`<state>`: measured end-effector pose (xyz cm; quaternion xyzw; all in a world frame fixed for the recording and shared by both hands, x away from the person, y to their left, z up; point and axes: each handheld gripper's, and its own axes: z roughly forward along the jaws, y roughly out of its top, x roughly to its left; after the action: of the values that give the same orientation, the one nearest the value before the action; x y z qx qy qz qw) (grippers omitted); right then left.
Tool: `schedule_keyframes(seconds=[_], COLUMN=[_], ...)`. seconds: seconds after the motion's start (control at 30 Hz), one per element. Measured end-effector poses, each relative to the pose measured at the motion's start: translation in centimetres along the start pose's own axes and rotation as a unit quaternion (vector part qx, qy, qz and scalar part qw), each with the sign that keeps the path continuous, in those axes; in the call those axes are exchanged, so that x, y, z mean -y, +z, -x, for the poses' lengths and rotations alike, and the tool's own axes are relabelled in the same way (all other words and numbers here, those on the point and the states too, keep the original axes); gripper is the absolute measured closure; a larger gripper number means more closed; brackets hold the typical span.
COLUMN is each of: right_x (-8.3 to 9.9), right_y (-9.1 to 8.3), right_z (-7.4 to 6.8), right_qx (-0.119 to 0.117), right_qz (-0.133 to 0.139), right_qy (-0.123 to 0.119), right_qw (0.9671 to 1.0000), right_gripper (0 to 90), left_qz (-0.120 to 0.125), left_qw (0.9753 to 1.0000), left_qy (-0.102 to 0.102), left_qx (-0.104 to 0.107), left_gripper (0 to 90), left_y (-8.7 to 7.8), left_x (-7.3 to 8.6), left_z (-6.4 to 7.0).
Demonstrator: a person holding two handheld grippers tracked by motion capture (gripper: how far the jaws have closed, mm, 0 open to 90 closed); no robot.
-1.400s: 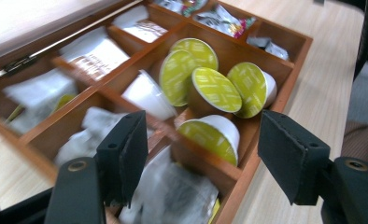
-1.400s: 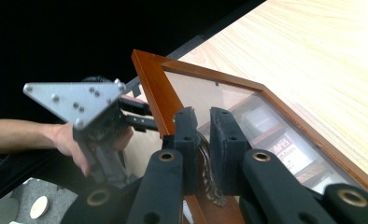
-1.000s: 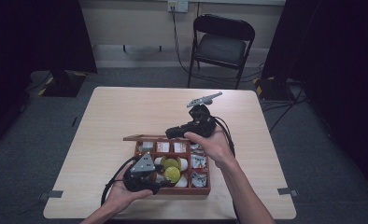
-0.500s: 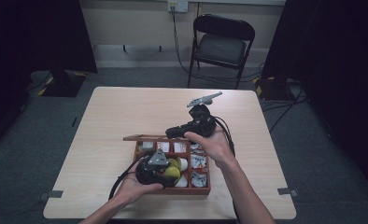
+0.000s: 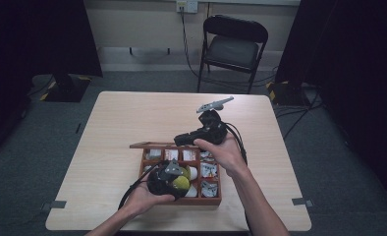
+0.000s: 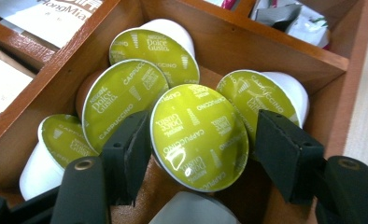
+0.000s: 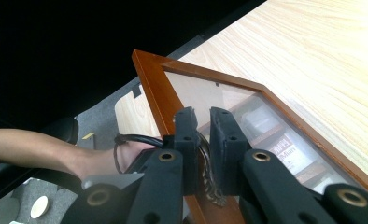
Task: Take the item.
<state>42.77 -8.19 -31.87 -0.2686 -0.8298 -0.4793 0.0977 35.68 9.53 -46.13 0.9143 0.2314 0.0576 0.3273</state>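
From above I see my left claw point(image 5: 178, 181) down in the wooden box point(image 5: 181, 200) over a green-topped capsule point(image 5: 181, 183) — my right claw point(image 5: 181, 140) sits at the box's raised lid point(image 5: 152, 145), far edge, on the worktop point(image 5: 132, 118).

Neighbouring capsules point(image 6: 126, 95) and compartment wall point(image 6: 271, 44) crowd tongs point(image 6: 203, 154).
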Motion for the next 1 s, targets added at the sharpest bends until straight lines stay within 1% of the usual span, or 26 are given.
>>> schedule_keyframes(seconds=[0.03, 0.07, 0.13, 0.17, 0.23, 0.27, 0.33, 0.37, 0.47, 0.5, 0.57, 0.6, 0.63, 0.67, 0.73, 0.77, 0.83, 0.87, 0.9, 0.93, 0.97, 1.0], right_x=[-0.01, -0.02, -0.01, 0.0, 0.02, 0.04, 0.06, 0.05, 0.05, 0.06, 0.05, 0.06, 0.07, 0.08, 0.06, 0.05, 0.04, 0.05, 0.05, 0.06, 0.07, 0.08], right_y=[-0.01, -0.01, 0.0, 0.0, 0.01, 0.01, 0.02, 0.01, 0.01, 0.01, 0.01, 0.01, 0.02, 0.02, 0.01, 0.01, 0.01, 0.01, 0.01, 0.01, 0.01, 0.01], right_z=[0.01, 0.02, 0.0, -0.01, -0.01, -0.02, -0.02, -0.02, -0.02, -0.02, -0.03, -0.02, -0.02, -0.02, -0.01, -0.01, -0.02, -0.02, -0.02, -0.02, -0.02, -0.02], right_qx=[0.0, 0.0, 0.0, 0.0, 0.0, 0.0, 0.0, 0.0, 0.0, 0.0, 0.0, 0.0, 0.0, 0.0, -0.001, 0.0, 0.0, 0.0, 0.0, 0.0, 0.0, 0.0], right_qz=[0.0, 0.0, 0.0, 0.0, 0.0, 0.0, 0.0, 0.0, 0.0, 0.0, 0.0, 0.001, 0.0, 0.0, 0.0, 0.0, 0.0, 0.0, 0.0, 0.001, 0.0, 0.0], right_qy=[0.0, -0.001, 0.0, 0.0, 0.0, 0.0, 0.0, 0.0, 0.0, 0.0, 0.0, -0.001, -0.001, -0.001, 0.0, 0.0, 0.0, -0.001, -0.001, -0.001, -0.001, -0.001], right_qw=[1.0, 1.0, 1.0, 1.0, 1.0, 1.0, 1.0, 1.0, 1.0, 1.0, 1.0, 1.0, 1.0, 1.0, 1.0, 1.0, 1.0, 1.0, 1.0, 1.0, 1.0, 1.0], right_gripper=[81.9, 81.9, 81.9, 81.9, 81.9, 81.9, 81.9, 81.9, 81.9, 81.9, 81.9, 81.9, 81.9, 81.9, 81.9, 81.9, 81.9, 81.9, 81.9, 81.9, 81.9, 81.9], left_qz=[-0.005, -0.003, -0.011, -0.015, -0.019, -0.022, -0.025, -0.03, -0.031, -0.031, -0.023, -0.019, -0.02, -0.015, -0.014, -0.011, 0.0, 0.0, 0.007, 0.008, 0.012, 0.013], left_qw=[1.0, 1.0, 0.9999, 0.9998, 0.9996, 0.9996, 0.9996, 0.9994, 0.9991, 0.9991, 0.9992, 0.9994, 0.9995, 0.9996, 0.9997, 0.9998, 0.9998, 0.9998, 0.9998, 0.9998, 0.9998, 0.9998], left_qy=[0.004, -0.001, 0.002, 0.004, 0.005, 0.003, 0.001, 0.005, 0.009, 0.01, 0.011, 0.007, 0.006, 0.003, 0.005, 0.008, 0.005, 0.011, 0.006, 0.009, 0.007, 0.007], left_qx=[-0.003, -0.003, -0.006, -0.012, -0.018, -0.015, -0.016, -0.017, -0.027, -0.027, -0.029, -0.028, -0.022, -0.023, -0.018, -0.017, -0.017, -0.016, -0.016, -0.015, -0.014, -0.016], left_gripper=[36.2, 36.4, 37.2, 37.4, 38.3, 38.4, 38.6, 38.7, 38.9, 38.9, 39.5, 40.1, 40.1, 40.1, 40.2, 40.2, 40.2, 40.2, 40.2, 40.2, 40.2, 40.2], left_y=[0.02, 0.11, 0.32, 0.37, 0.45, 0.49, 0.59, 0.6, 0.67, 0.67, 0.51, 0.43, 0.36, 0.34, 0.24, 0.17, 0.1, -0.05, -0.11, -0.18, -0.23, -0.29], left_x=[-0.04, -0.05, -0.14, -0.2, -0.27, -0.31, -0.32, -0.35, -0.38, -0.37, -0.31, -0.24, -0.23, -0.17, -0.15, -0.11, -0.01, 0.01, 0.07, 0.11, 0.15, 0.17], left_z=[-0.05, 0.05, 0.13, 0.21, 0.3, 0.25, 0.19, 0.22, 0.41, 0.41, 0.41, 0.35, 0.23, 0.21, 0.21, 0.24, 0.32, 0.24, 0.29, 0.26, 0.27, 0.27])
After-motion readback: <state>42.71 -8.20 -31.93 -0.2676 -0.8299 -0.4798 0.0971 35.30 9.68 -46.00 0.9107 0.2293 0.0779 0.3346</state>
